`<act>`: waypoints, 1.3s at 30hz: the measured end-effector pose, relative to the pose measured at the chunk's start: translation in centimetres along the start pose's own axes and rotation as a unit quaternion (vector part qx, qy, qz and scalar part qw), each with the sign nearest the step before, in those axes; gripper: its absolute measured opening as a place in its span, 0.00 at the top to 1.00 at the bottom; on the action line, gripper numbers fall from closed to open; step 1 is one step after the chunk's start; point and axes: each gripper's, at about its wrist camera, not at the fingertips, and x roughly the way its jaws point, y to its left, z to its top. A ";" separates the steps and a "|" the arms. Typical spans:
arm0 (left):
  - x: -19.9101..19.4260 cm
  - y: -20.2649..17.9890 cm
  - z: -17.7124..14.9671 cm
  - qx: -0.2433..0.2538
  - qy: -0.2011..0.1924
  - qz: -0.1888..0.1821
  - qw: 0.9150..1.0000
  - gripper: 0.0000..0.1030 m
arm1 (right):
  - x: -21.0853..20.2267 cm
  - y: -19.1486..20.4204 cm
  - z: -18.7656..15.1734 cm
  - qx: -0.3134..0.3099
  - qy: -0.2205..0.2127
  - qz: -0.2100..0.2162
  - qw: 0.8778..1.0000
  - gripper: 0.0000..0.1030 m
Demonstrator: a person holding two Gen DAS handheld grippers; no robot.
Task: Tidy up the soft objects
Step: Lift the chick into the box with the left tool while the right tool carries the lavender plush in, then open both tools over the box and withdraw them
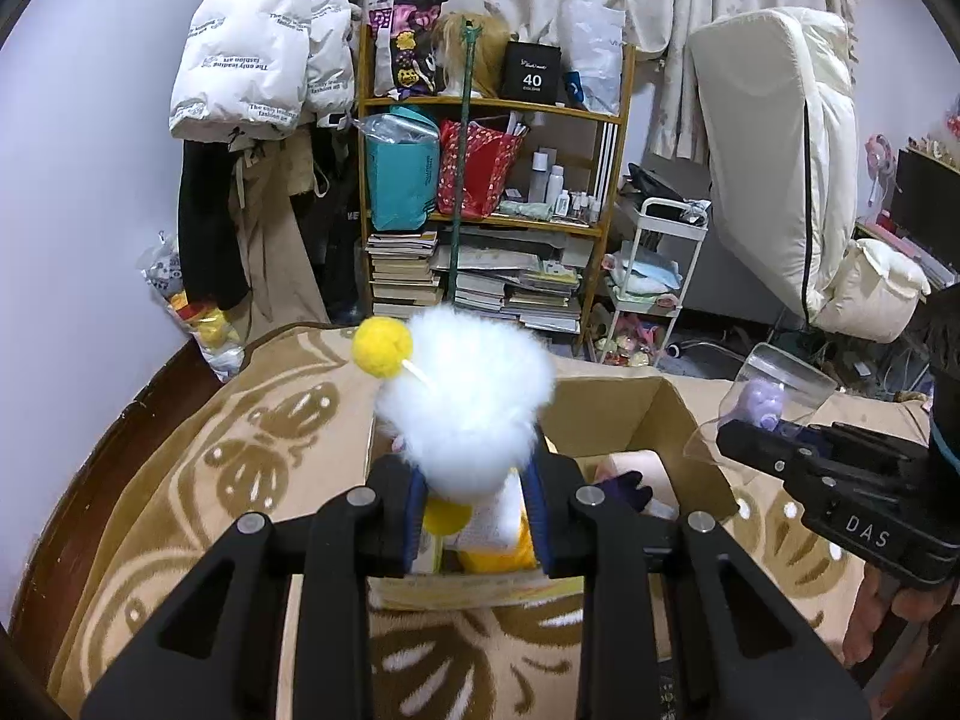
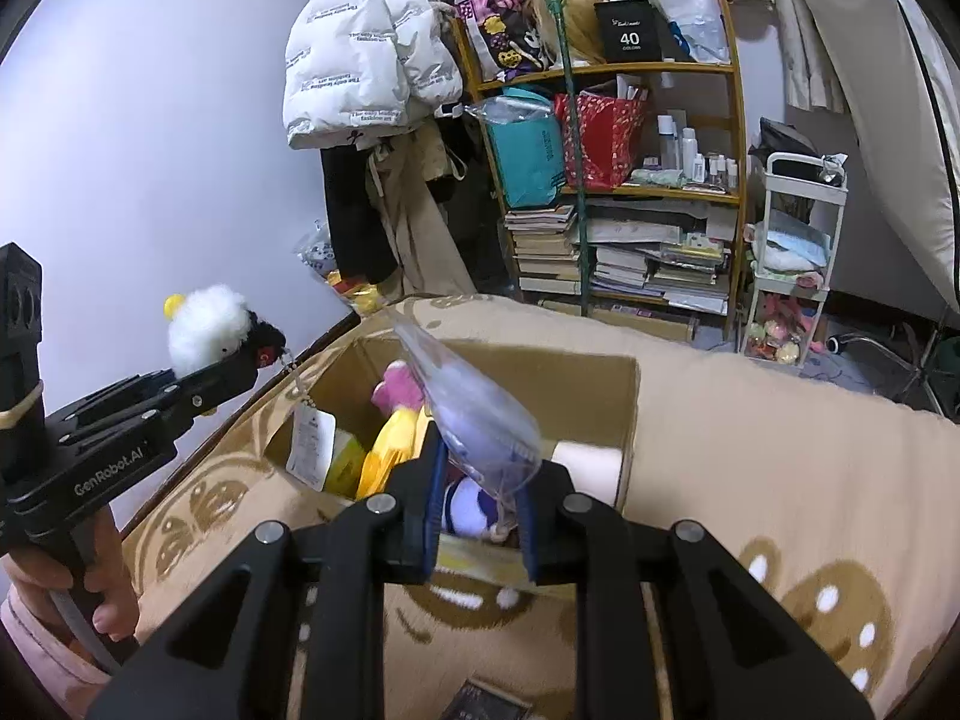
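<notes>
My left gripper (image 1: 477,495) is shut on a fluffy white plush toy (image 1: 468,402) with a yellow pompom, held above the open cardboard box (image 1: 672,420). It also shows in the right wrist view (image 2: 207,324), with a paper tag hanging below it. My right gripper (image 2: 480,510) is shut on a clear plastic bag with a purple plush inside (image 2: 474,414), over the same box (image 2: 630,396). In the left wrist view that bag (image 1: 774,396) sits at the right. The box holds pink, yellow and white soft toys.
The box rests on a beige patterned blanket (image 1: 198,480). Behind stand a cluttered wooden shelf (image 1: 486,168), a hanging white puffer jacket (image 1: 258,36), a white trolley (image 1: 654,276) and a cream mattress (image 1: 780,168) leaning on the wall.
</notes>
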 end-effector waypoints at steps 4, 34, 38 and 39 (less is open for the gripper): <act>1.7 -0.3 0.0 0.003 0.015 0.003 1.000 0.73 | 1.0 -0.8 0.8 0.003 0.001 -0.004 1.000 0.79; -1.2 1.3 -4.6 -0.002 0.034 0.129 0.991 0.06 | 1.4 -1.2 -1.0 0.018 0.043 -0.036 0.998 0.00; -3.1 1.8 -5.4 -0.009 0.031 0.129 0.991 0.05 | 0.1 -1.1 -1.7 0.027 0.049 -0.045 0.997 0.00; -3.8 2.1 -5.9 -0.014 0.026 0.133 0.991 0.05 | -0.2 -1.2 -2.0 0.032 0.053 -0.041 0.997 0.00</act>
